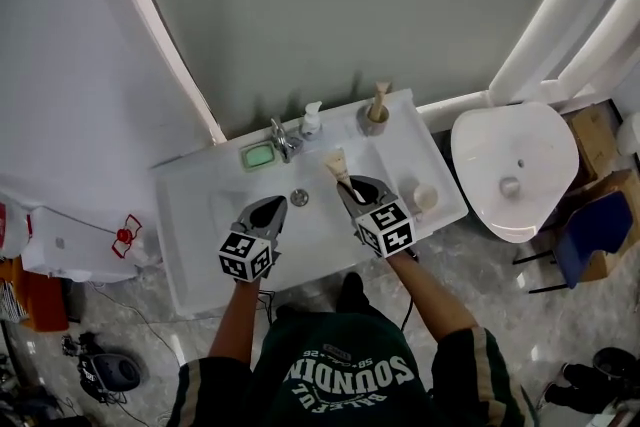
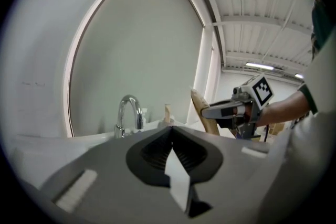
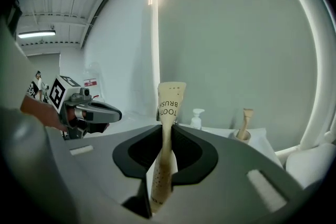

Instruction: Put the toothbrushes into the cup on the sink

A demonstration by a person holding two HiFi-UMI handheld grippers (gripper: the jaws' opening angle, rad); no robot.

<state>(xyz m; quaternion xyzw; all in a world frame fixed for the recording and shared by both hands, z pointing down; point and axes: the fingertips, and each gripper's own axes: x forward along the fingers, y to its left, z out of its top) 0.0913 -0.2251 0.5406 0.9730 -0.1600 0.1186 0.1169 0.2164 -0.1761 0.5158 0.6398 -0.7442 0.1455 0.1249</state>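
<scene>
Evidently the right gripper [image 3: 167, 124] pinches a tan paper-wrapped toothbrush [image 3: 170, 102] upright, ready to drop into the grey round cup [image 1: 374, 122] at one o'clock on the white sink [image 1: 200, 205]; the left gripper [image 2: 171, 127] is closed on nothing

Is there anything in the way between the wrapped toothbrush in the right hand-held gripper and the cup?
Nothing visible. The wrapped toothbrush has open space up to the cup; the soap bottle stands off to the left.
</scene>
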